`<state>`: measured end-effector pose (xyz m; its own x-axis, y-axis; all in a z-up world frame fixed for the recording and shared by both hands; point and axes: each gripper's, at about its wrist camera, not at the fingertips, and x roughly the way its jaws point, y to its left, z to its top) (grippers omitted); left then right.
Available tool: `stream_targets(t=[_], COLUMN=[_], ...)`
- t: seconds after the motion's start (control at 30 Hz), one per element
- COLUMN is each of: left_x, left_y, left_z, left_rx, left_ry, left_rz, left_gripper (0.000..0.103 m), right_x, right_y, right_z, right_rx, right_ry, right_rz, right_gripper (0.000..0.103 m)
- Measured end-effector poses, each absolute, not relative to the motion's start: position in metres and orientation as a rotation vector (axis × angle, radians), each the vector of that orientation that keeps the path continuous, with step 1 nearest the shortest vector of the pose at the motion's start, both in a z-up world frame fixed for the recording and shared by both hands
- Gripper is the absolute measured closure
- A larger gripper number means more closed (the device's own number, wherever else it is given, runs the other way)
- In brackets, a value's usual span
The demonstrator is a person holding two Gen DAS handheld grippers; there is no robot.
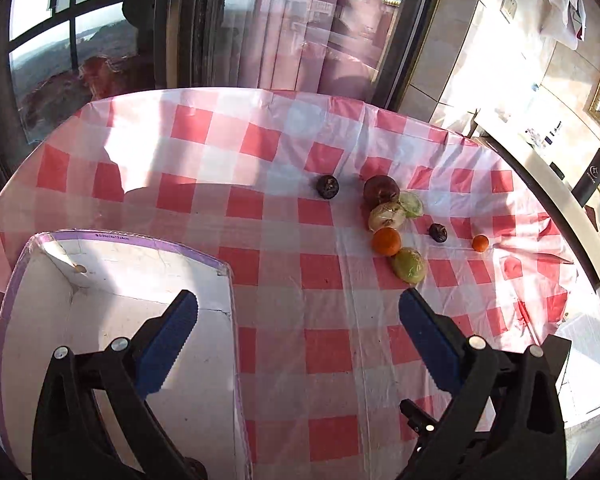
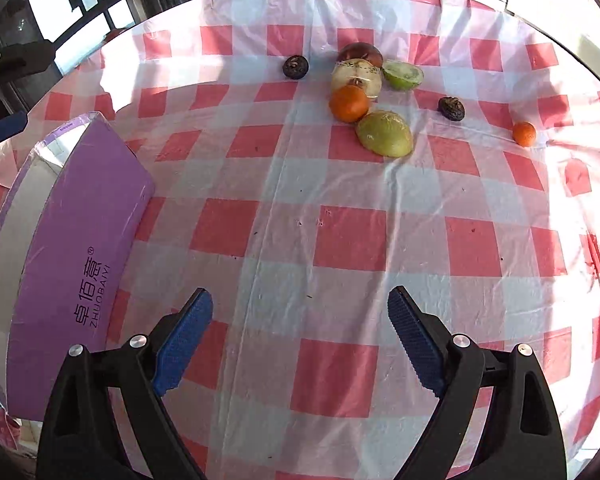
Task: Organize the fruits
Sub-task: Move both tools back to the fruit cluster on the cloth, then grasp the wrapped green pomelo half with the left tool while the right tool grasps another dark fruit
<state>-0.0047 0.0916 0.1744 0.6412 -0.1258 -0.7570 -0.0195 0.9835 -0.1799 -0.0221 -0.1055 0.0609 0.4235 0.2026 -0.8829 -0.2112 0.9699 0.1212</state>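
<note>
Nearest, the left tongs (image 1: 298,304) and right tongs (image 2: 300,304) are held wide apart, nothing between them. A purple box (image 2: 72,248) is seen at the left. Farther off, the fruits (image 2: 374,98) are clustered on the checked counter (image 2: 340,240).

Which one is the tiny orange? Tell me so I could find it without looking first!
Start at the table with the red-and-white checked cloth and find the bunch of fruit far from the purple box. Go past the bunch, away from the box, past a dark wrinkly fruit. The small orange sits alone there, smaller than the big orange in the bunch.
</note>
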Motion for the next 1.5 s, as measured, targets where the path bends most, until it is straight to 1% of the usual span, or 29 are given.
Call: stream_targets(t=[0.17,0.27,0.43,0.6,0.67,0.7,0.77,0.8,0.9,1.03,1.07,1.13,1.2,1.27,1.3,1.33,1.37,1.5], left_x=[0.026,0.042,0.072,0.097,0.103,0.106,0.111,0.113,0.119,0.130,0.133,0.141,0.147,0.153,0.156,0.158,0.160,0.168], left_y=[0.004,-0.034,-0.073,-0.089,-0.090,-0.091,-0.092,-0.091,-0.089,-0.091,-0.093,-0.095,-0.098,-0.103,-0.106,-0.109,-0.111,-0.118], left_z=[0.119,0.090,0.050,0.024,0.019,0.017,0.011,0.008,0.006,0.007,0.007,0.007,0.007,0.007,0.007,0.007,0.007,0.006], left_rx=[-0.089,-0.026,0.019,0.017,0.014,0.017,0.031,0.039,0.022,0.017,0.014,0.006,-0.002,0.000,0.003,0.006,0.006,0.002], left_ry=[1.017,1.032,1.065,1.087,1.085,1.087,1.097,1.102,1.089,1.078,1.075,1.068,1.060,1.047,1.038,1.030,1.023,0.999], left_rz=[-0.163,-0.154,-0.113,-0.056,-0.036,-0.030,-0.015,-0.009,-0.002,0.007,0.012,0.024,0.031,0.030,0.027,0.025,0.026,0.036], left_gripper=[0.002,0.002,0.002,0.003,0.004,0.006,0.012,0.016,0.018,0.020,0.020,0.021,0.021,0.024,0.028,0.031,0.031,0.031], right_x=[-0.004,0.010,0.034,0.075,0.098,0.111,0.135,0.148,0.185,0.226,0.233,0.244,0.248,0.249,0.249,0.250,0.250,0.255], right_y=[-0.169,-0.204,-0.249,-0.259,-0.257,-0.254,-0.250,-0.247,-0.236,-0.225,-0.223,-0.220,-0.218,-0.220,-0.222,-0.223,-0.224,-0.228], right_z=[0.044,0.033,0.019,0.011,0.009,0.009,0.008,0.008,0.007,0.005,0.005,0.005,0.005,0.005,0.005,0.005,0.004,0.004], right_rx=[0.021,0.051,0.070,0.009,-0.026,-0.035,-0.044,-0.052,-0.084,-0.098,-0.099,-0.098,-0.095,-0.086,-0.075,-0.066,-0.059,-0.056], right_ry=[1.127,1.147,1.128,1.074,1.048,1.037,1.017,1.008,0.984,0.955,0.949,0.938,0.922,0.920,0.920,0.920,0.920,0.921], right_rz=[0.152,0.091,0.067,0.132,0.158,0.171,0.196,0.209,0.239,0.261,0.266,0.271,0.275,0.276,0.274,0.275,0.279,0.281], right_gripper=[0.017,0.018,0.018,0.020,0.020,0.020,0.022,0.023,0.027,0.028,0.031,0.037,0.046,0.051,0.053,0.053,0.053,0.053])
